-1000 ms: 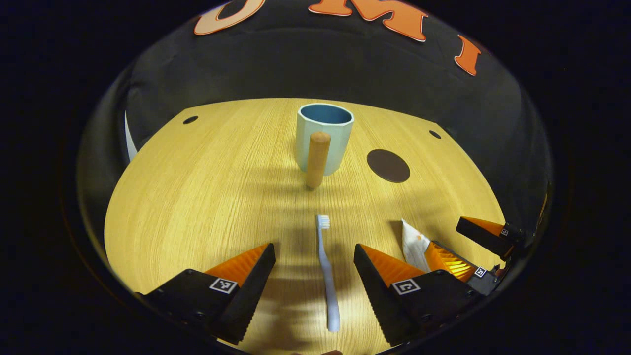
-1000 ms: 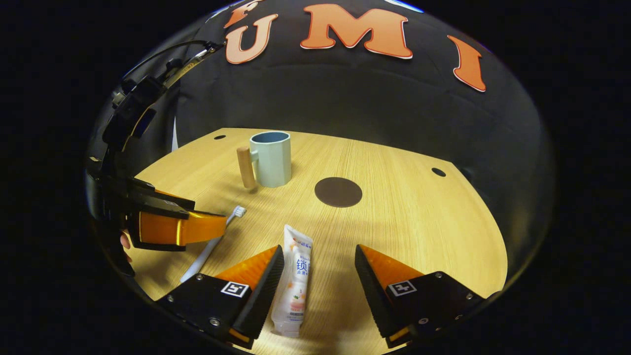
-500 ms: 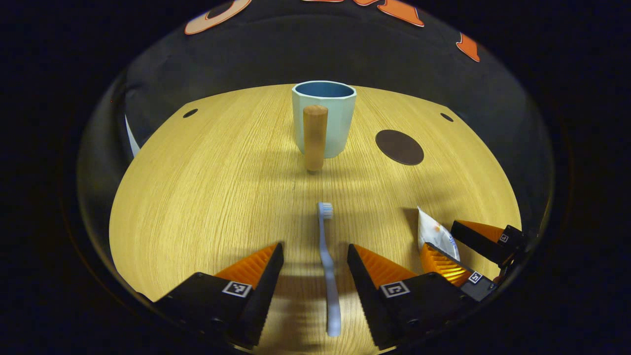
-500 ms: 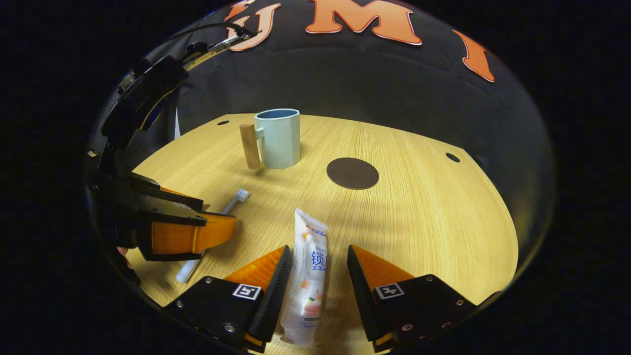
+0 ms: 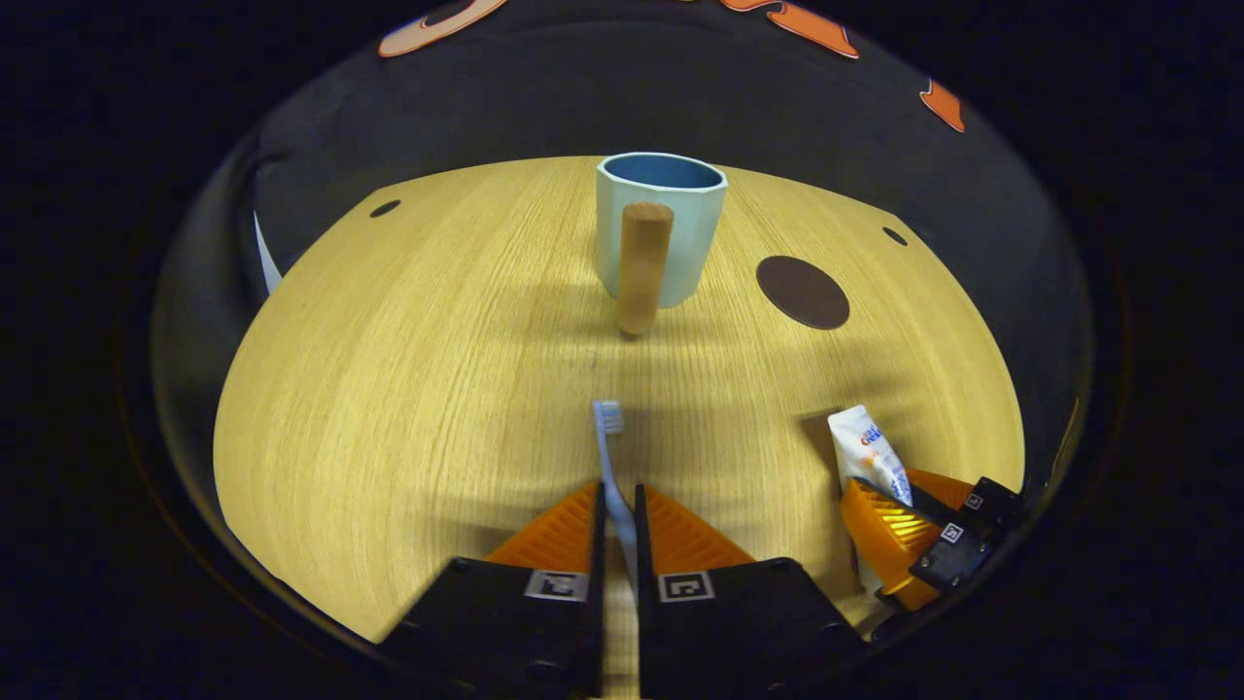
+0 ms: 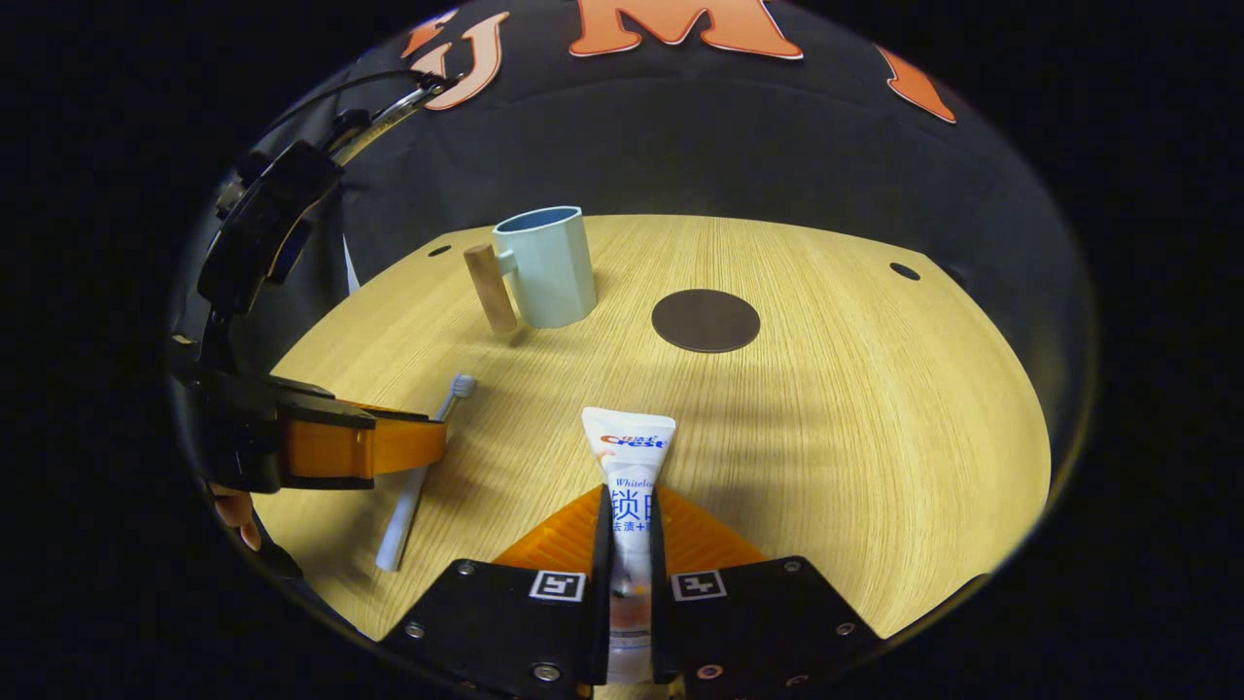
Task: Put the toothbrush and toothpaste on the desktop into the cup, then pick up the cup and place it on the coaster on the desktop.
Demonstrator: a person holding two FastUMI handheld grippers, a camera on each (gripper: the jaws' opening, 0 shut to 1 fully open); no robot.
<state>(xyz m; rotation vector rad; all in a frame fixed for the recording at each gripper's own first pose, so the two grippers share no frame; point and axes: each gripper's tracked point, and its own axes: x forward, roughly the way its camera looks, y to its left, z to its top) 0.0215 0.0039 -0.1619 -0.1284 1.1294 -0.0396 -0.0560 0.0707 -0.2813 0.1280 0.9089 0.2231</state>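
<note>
Both tools closed: toothbrush left, toothpaste right.

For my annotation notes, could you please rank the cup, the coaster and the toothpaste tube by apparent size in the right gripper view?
1. toothpaste tube, though it is nearest the camera and partly hidden between the right gripper fingers.
2. cup with its wooden handle.
3. coaster, which looks smallest.
</note>
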